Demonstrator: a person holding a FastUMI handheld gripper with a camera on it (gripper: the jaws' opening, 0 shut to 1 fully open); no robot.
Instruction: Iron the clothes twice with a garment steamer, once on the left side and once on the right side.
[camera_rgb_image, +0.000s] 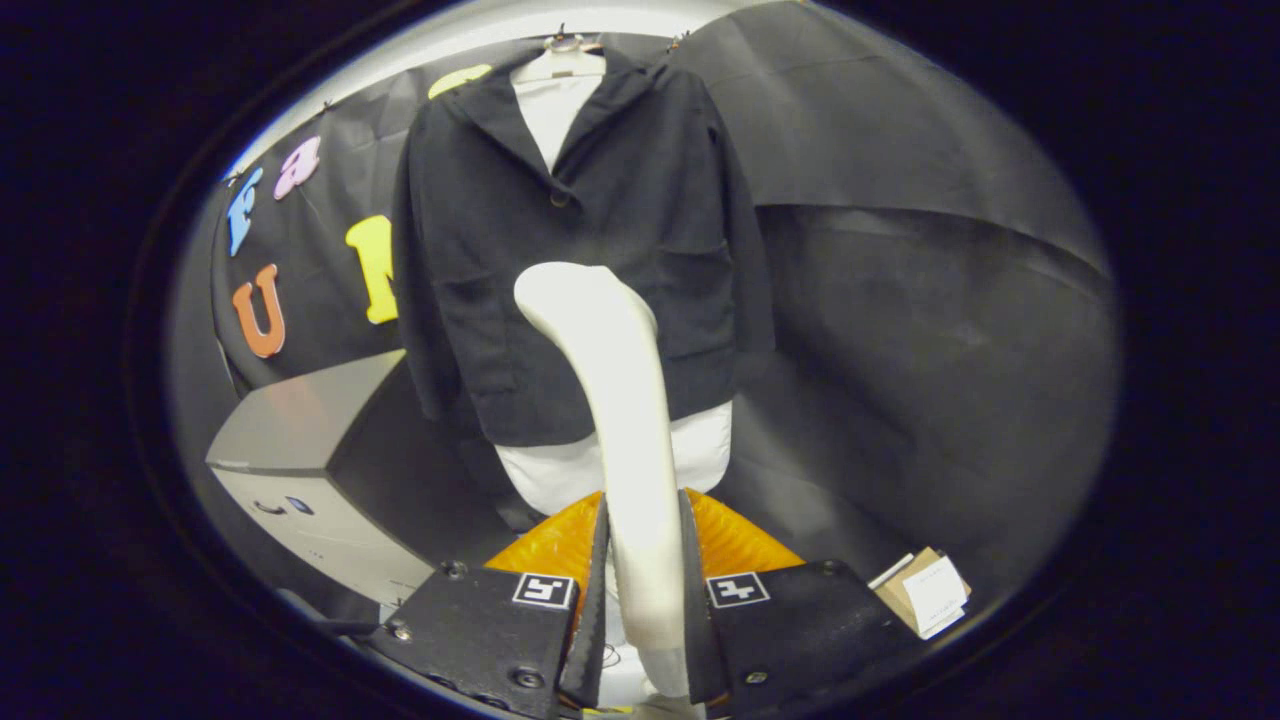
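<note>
Fingers of the gripper (643, 560) are clamped on the handle of the garment steamer (620, 420), one pressing on each side of it, so the white, curved body rises from between them and bends over at its top toward the clothes. The steamer's rounded head sits in front of the lower middle of a black jacket (580, 250); whether it touches the cloth or stands just off it cannot be told. The jacket hangs upright on a hanger (565, 45) over a white garment (700, 450), whose collar shows in the jacket's open neck and whose hem shows below the jacket's lower edge, on either side of the steamer's body. One dark button (558, 199) sits at the jacket's front just above the steamer's head. Low down, just ahead of the fingers and behind the steamer's handle, lies an orange ribbed surface (745, 545). Off to the left of the clothes stands a grey cabinet (300, 440). To the right of the fingers, near the floor, a small cardboard box (925, 590) with a white label lies tilted, well apart from the jacket.
</note>
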